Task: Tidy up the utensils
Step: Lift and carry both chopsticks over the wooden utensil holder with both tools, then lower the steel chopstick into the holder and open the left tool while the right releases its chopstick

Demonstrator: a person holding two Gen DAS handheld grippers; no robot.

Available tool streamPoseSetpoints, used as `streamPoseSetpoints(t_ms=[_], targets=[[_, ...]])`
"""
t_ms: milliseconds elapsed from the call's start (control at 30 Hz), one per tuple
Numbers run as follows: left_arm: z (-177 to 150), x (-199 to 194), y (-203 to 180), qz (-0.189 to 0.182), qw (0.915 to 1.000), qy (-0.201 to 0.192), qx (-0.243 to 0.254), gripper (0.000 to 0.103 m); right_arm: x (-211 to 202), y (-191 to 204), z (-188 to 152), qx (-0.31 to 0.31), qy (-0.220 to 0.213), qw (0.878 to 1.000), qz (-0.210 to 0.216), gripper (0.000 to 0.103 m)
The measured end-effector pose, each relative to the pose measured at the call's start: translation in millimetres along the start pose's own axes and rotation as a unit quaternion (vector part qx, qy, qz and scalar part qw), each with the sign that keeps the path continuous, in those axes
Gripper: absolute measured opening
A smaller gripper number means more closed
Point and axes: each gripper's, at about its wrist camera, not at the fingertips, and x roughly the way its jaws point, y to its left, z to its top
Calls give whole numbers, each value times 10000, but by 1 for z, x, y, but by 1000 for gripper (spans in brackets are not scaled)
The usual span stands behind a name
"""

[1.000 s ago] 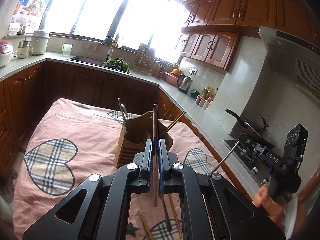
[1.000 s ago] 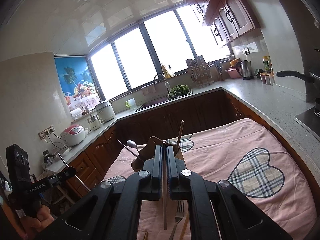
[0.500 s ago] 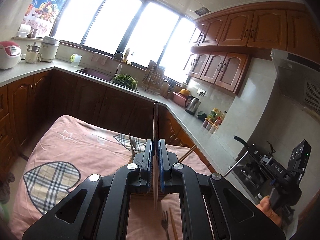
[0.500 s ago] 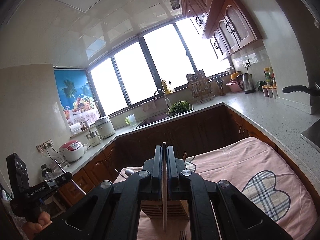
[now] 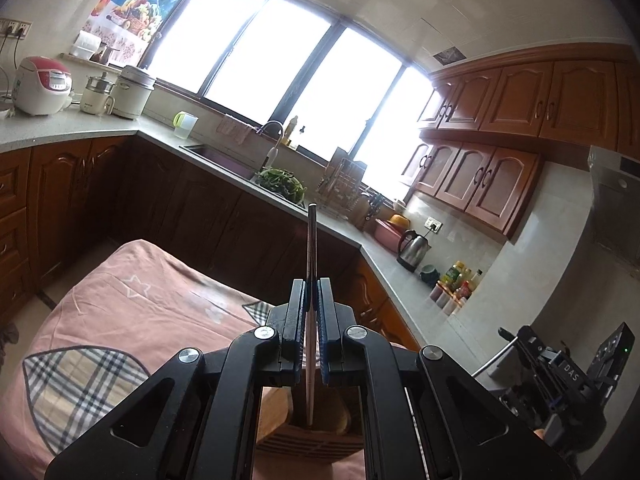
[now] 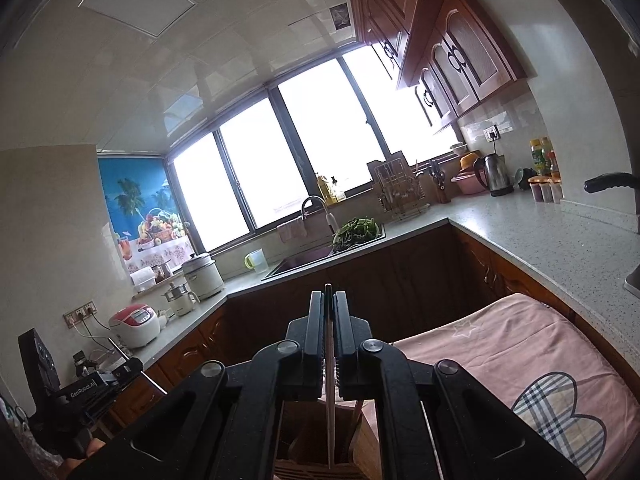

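Both tongs have moved forward over the wooden holder (image 5: 310, 436), which a second ago stood ahead of them on the pink cloth (image 5: 132, 304). The left tongs (image 5: 311, 312) have their chopstick's (image 5: 311, 248) lower end inside the holder; the right tongs (image 6: 329, 328) have theirs (image 6: 329, 420) there too. The fork has passed out of view.
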Motion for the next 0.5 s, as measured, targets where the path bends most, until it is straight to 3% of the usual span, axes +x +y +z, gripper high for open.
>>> streamPoseSetpoints(t_ms=[200, 500], targets=[[-22, 26, 7, 105, 9999, 82, -66, 5, 26, -8, -15, -34, 29, 9999, -148, 4], [-53, 56, 4, 196, 9985, 458, 243, 5, 61, -19, -63, 55, 599, 9979, -229, 4]])
